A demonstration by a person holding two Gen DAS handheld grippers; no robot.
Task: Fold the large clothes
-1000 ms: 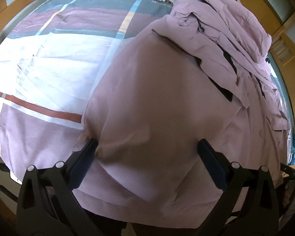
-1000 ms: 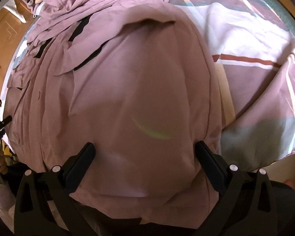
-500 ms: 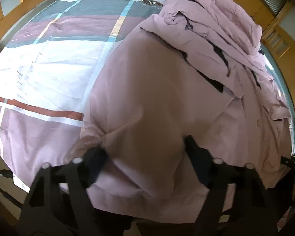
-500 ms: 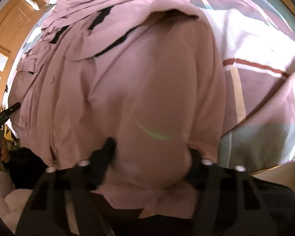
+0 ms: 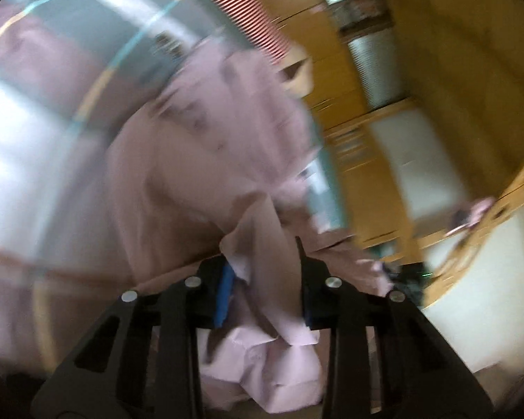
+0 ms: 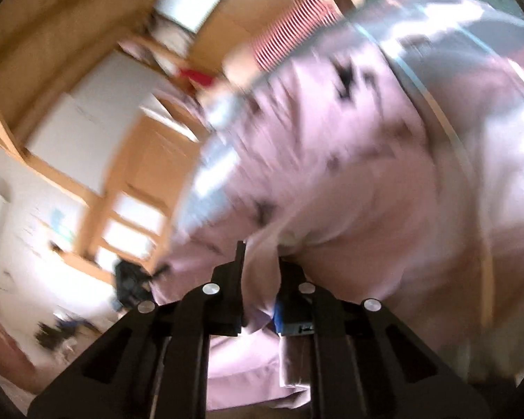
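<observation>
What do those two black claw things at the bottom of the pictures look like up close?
Both are matte black plastic. The left gripper has two flat, angular arms with slot-shaped cutouts, joined by round silver pins, and a blue pad on the inside of a finger. The right gripper is built the same way, with silver pins and a blue pad. No cables, markings or sleeves show in these blurred views.
</observation>
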